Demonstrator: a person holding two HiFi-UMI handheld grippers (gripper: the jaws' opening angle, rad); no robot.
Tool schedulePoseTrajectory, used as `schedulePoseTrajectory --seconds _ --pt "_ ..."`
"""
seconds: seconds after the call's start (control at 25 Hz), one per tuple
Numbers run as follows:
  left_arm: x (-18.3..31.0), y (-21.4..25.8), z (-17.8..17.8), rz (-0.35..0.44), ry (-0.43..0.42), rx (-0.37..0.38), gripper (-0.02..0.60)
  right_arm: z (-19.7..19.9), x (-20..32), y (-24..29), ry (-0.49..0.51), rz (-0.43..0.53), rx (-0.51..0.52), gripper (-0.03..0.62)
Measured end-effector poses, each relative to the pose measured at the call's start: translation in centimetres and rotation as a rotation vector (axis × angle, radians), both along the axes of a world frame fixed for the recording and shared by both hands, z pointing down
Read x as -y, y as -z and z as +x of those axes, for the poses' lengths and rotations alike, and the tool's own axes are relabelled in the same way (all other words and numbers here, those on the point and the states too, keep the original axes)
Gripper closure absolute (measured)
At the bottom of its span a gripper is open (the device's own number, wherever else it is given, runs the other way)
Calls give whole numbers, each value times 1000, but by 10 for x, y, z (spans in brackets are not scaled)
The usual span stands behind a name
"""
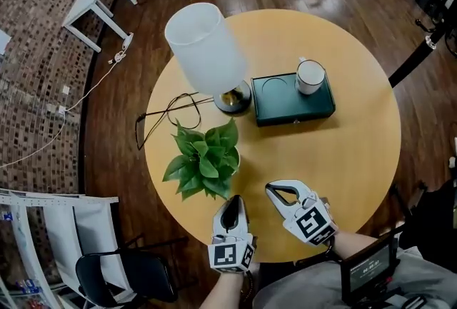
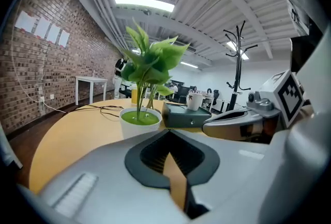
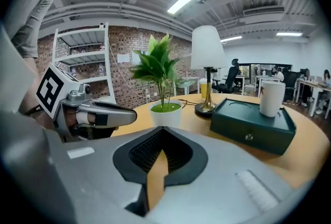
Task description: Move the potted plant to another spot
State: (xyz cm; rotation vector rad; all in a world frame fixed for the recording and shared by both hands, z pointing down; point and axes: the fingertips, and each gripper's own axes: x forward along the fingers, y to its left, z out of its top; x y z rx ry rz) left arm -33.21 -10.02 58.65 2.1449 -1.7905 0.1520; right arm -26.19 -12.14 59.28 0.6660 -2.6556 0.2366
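A round table (image 1: 357, 150) of smooth, honey-coloured wood carries a table lamp (image 1: 205, 49) with a frosted white cylindrical shade and a shiny, brass-toned disc foot, and everything else sits around that lamp. The potted plant (image 1: 203, 158), broad glossy green leaves rising from a small white glazed pot filled with bright green, stands on the tabletop just beside the lamp's foot, on the side facing the person. Across the foot from the plant, also just beside the lamp, lies a dark green rectangular box (image 1: 285, 111) with a matte lid and a round recess pressed into it. A white cylindrical mug (image 1: 310, 76) stands on the corner of the box farthest from the lamp. A thin black cord (image 1: 168, 115) loops away from the lamp's foot over the table edge. The left gripper (image 1: 230, 204), grey moulded plastic with black ribbed pads and a marker cube (image 1: 232, 255) at its back, hovers beyond the plant from the lamp, tilted slightly downward and aimed at the pot (image 2: 139, 114) but short of it. Its jaws are clenched together on nothing. The right gripper (image 1: 273, 190) hangs beside it, angled toward the lamp, its jaws likewise pressed together and empty.
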Motion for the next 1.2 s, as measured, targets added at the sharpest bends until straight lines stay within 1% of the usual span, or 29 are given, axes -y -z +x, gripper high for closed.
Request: schedulePoseTrajectory --seconds 0.12,0.24,0.36,0.48,0.52,0.6,0.64,0.68,0.76,0.8,0.92,1.12,1.2 --pt "7 -26 -8 -32 9 5 580 -11 5 -27 17 -37 -15 586" --pt "9 -45 -14 -54 17 9 580 -19 5 -44 29 -60 -25 586" --pt "12 -54 -20 -55 31 21 580 -25 6 -53 39 -65 -30 586" --pt "18 -60 -27 -45 45 50 578 -30 10 -59 44 -60 -35 585" --pt "20 -62 -29 -42 48 56 553 -32 11 -59 46 -56 -35 585" --pt "26 -66 -34 -41 54 65 475 -34 14 -59 48 -48 -33 585" --pt "29 -69 -37 -45 55 71 416 -34 16 -59 47 -45 -32 585" --pt "33 -71 -39 -46 55 80 340 -34 17 -59 46 -43 -31 585" --pt "42 -74 -43 -33 42 103 237 -34 20 -60 41 -42 -32 576" --pt "48 -74 -44 -21 31 113 204 -33 21 -61 38 -42 -34 576" --pt "67 -71 -46 9 -2 123 121 -30 24 -65 29 -44 -44 576" --pt "92 -72 -40 41 -64 116 20 -26 26 -68 17 -50 -51 580" --pt "99 -71 -37 46 -81 119 -6 -24 26 -66 18 -53 -55 585"
